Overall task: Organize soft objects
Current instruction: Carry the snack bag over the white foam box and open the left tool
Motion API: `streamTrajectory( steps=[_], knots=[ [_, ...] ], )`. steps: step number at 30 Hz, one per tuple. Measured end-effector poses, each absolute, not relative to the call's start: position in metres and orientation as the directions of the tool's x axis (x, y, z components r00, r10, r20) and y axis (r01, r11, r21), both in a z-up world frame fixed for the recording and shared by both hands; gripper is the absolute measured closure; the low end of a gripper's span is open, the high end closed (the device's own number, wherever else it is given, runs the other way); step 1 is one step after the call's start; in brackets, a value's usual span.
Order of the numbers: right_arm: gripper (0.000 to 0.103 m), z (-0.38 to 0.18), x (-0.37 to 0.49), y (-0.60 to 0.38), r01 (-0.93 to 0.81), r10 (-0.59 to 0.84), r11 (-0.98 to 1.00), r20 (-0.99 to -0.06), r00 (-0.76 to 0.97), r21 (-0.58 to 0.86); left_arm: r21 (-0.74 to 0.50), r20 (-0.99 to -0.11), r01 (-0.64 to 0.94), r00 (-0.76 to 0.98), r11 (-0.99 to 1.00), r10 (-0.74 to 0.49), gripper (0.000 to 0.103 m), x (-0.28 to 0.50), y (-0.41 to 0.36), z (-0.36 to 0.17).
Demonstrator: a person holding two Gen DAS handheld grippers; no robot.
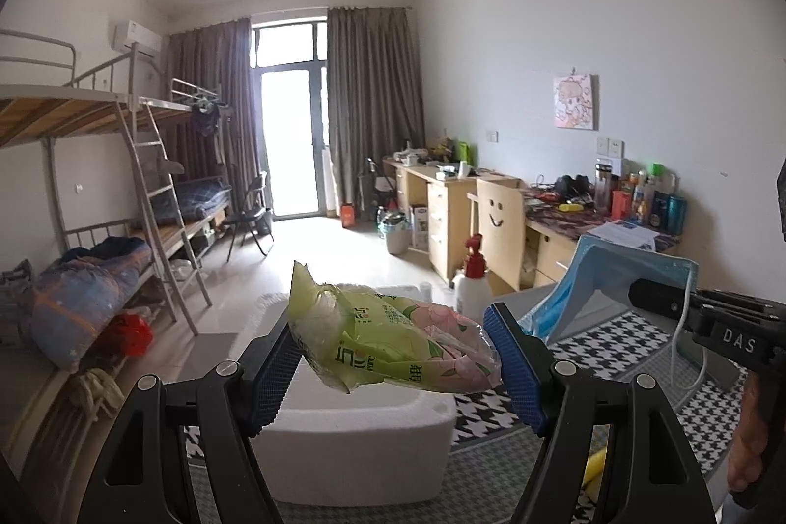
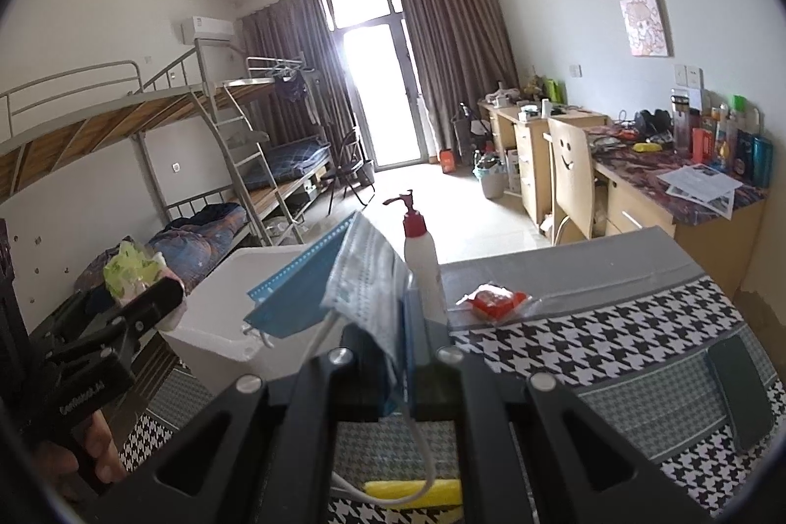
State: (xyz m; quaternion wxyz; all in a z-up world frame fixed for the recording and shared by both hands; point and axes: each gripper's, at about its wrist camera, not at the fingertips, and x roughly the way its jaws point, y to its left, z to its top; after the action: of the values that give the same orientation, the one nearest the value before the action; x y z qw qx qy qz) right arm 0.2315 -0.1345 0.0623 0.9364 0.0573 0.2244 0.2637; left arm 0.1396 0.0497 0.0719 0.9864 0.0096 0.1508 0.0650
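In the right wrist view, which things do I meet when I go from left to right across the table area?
Left gripper with the green packet → white foam box → blue face masks → pump bottle → red packet → dark phone.

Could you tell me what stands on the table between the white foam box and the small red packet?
The white pump bottle with a red top stands between the foam box and the red packet, best seen in the right wrist view.

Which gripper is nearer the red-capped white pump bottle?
Right: the red-capped white pump bottle stands just beyond its fingers. The left gripper hangs over the white foam box.
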Motion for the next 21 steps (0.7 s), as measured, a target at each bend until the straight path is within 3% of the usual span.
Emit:
streamTrajectory(
  steps=[11,21],
  knots=[
    [0.095,0.075,0.248,-0.112,-0.501,0.550,0.835,-0.400,0.733,0.228,0.013,-0.324,-0.179,0.930,0.984,0.174,0.028,0.164,0.076,0.078],
    [0.095,0.079,0.263,-0.096,-0.489,0.529,0.847,-0.427,0.733,0.211,-0.017,-0.423,-0.196,0.890,0.981,0.170,0.028,0.196,0.100,0.063]
  ],
)
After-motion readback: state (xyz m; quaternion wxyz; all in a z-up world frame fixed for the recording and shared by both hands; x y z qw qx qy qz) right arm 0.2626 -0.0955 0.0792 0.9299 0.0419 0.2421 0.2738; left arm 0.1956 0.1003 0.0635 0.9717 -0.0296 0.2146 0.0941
